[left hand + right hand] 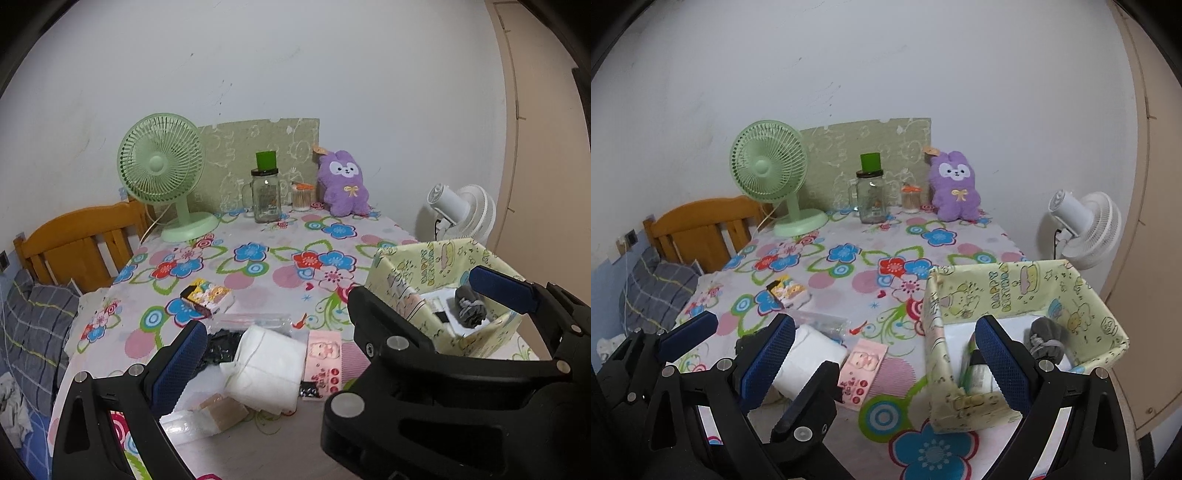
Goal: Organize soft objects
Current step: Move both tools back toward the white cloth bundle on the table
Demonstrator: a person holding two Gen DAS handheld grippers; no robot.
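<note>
Both grippers, left [332, 328] and right [886, 354], are gaping wide, holding nothing. A sock [1045, 339] is lying in the box [1027, 291]; a white bundle [267, 365] is sitting left of the box.

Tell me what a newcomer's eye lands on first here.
The flowered tablecloth covers the whole table. At its far edge by the wall stand a mint green desk fan on the left and a purple plush bunny on the right. Nearer, right, sits a yellow "Happy Birthday" box.
</note>
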